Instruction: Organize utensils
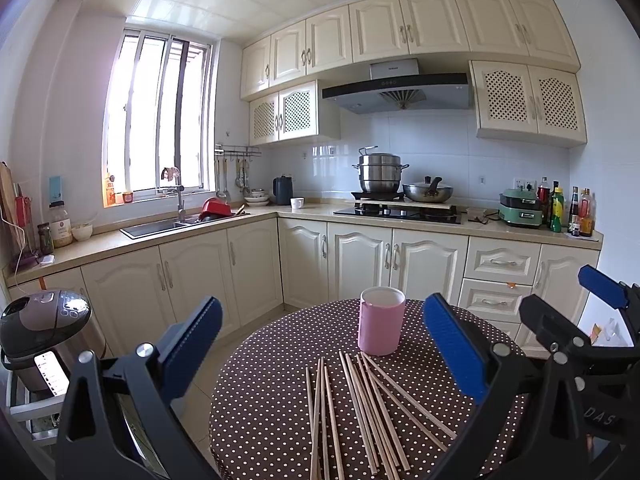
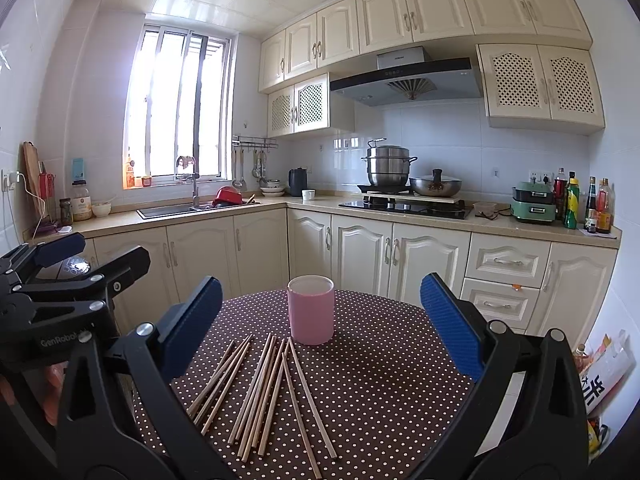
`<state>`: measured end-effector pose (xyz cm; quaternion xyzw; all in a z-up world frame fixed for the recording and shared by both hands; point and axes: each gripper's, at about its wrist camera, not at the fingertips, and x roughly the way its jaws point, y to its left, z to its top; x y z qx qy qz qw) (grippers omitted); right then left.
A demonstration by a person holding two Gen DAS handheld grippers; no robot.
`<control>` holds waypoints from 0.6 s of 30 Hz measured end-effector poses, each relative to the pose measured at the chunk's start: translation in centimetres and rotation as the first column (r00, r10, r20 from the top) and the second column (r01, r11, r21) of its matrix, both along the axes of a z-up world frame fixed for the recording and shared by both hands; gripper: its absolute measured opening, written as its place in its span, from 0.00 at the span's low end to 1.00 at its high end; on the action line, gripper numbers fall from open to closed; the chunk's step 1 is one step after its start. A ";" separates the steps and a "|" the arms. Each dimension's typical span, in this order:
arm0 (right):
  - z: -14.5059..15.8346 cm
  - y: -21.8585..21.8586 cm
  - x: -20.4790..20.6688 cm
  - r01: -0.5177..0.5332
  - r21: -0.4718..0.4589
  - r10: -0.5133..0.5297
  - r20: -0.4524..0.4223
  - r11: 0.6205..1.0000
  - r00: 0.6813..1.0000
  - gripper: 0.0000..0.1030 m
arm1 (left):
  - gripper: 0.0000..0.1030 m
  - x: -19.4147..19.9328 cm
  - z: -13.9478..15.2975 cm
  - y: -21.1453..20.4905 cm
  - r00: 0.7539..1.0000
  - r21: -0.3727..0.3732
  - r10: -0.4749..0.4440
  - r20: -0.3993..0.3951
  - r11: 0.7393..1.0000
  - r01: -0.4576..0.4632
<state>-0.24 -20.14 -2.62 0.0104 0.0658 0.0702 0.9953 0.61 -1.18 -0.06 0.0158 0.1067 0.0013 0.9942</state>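
Several wooden chopsticks (image 1: 360, 404) lie loose on a round table with a brown polka-dot cloth (image 1: 272, 360). A pink cylindrical cup (image 1: 381, 321) stands upright just beyond them. My left gripper (image 1: 320, 344) is open and empty, held above the chopsticks. In the right wrist view the chopsticks (image 2: 260, 392) lie in front of the pink cup (image 2: 311, 310) on the cloth (image 2: 380, 360). My right gripper (image 2: 320, 332) is open and empty above the table. The right gripper also shows at the right edge of the left wrist view (image 1: 592, 320), and the left gripper shows at the left edge of the right wrist view (image 2: 68, 264).
A rice cooker (image 1: 44, 332) stands on a rack left of the table. Kitchen counters with a sink (image 1: 160, 226), a stove with pots (image 1: 396, 208) and bottles (image 1: 564, 208) run along the far walls. Bags (image 2: 600, 384) sit on the floor at right.
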 end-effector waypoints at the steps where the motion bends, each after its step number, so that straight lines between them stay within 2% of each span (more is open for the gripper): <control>1: 0.0 0.0 0.0 0.000 0.001 0.000 0.000 1.000 1.000 0.94 | 0.96 0.0 0.0 0.0 1.000 0.000 0.002 0.000 1.000 -0.002; 13: -0.7 0.2 0.7 -0.006 0.008 0.006 -0.025 1.000 1.000 0.94 | 0.96 1.0 -0.7 0.1 1.000 0.019 0.012 -0.021 1.000 -0.011; 18: -1.4 0.2 1.5 -0.012 0.016 0.013 -0.054 1.000 0.998 0.94 | 0.96 2.1 -1.6 0.2 0.998 0.018 0.015 -0.064 1.000 -0.014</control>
